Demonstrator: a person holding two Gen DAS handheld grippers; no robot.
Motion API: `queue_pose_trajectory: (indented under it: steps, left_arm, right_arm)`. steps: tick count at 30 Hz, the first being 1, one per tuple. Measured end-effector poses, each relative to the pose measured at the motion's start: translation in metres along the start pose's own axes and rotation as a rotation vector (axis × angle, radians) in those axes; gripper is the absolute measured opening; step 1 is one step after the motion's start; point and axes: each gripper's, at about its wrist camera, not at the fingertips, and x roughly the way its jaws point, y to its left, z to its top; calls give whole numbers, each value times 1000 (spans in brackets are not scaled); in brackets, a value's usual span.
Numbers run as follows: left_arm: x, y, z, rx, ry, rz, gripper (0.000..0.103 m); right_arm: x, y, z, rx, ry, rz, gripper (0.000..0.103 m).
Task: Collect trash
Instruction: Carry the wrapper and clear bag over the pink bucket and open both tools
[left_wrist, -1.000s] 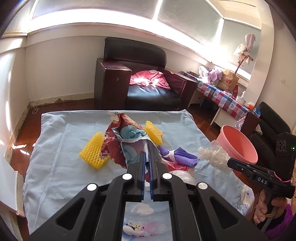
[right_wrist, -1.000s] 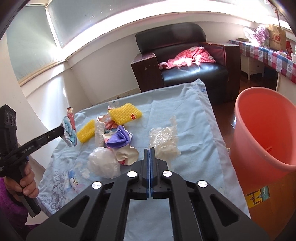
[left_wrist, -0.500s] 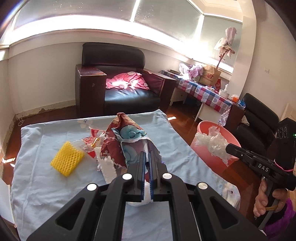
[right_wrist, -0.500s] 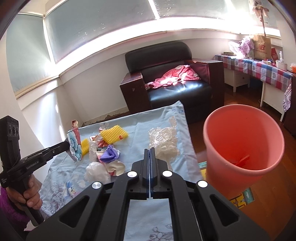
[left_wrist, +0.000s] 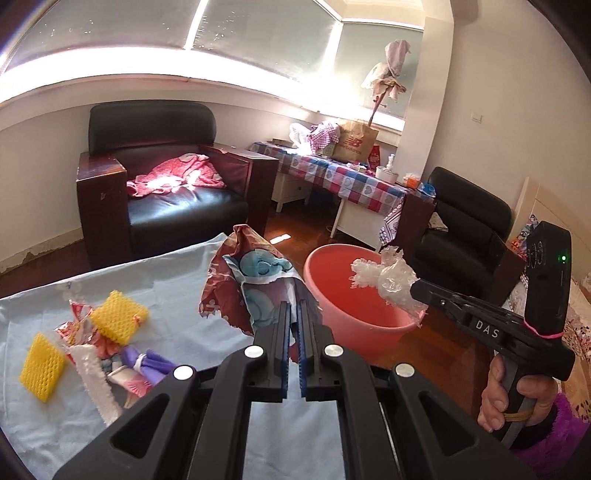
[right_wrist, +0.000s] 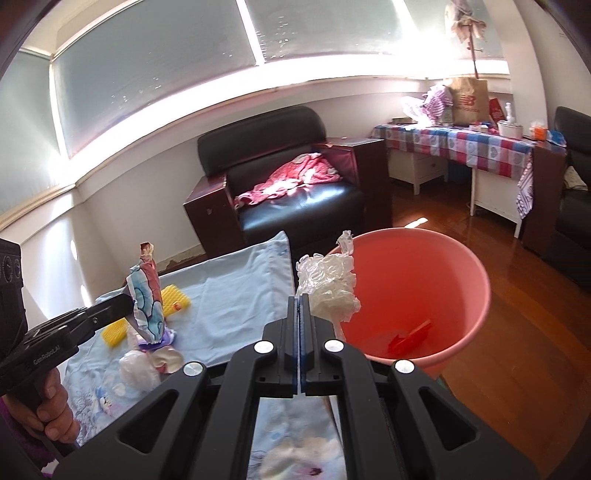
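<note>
My left gripper is shut on a red-and-blue cartoon snack wrapper, held above the table's right edge; it also shows in the right wrist view. My right gripper is shut on a clear crumpled plastic wrap, held over the near rim of the pink bucket. In the left wrist view the plastic wrap hangs over the bucket. A red scrap lies inside the bucket.
Yellow foam nets, a purple wrapper and white scraps lie on the light blue tablecloth. A black armchair stands behind. A checked-cloth table stands at the right on wooden floor.
Both grippers have swung right from the table toward the bucket, lifting the wrapper and the plastic wrap off the cloth. The plastic wrap now hangs over the bucket's rim.
</note>
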Motion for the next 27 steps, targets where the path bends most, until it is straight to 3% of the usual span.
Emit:
queue_pose_trajectory:
  steps: [14, 27]
  left_arm:
    - [64, -64, 20, 81, 42, -122, 3]
    - [129, -92, 18, 105, 118, -158, 3]
  right_arm:
    - [6, -43, -5, 62, 4, -60, 1]
    - [22, -64, -15, 102, 40, -87, 1]
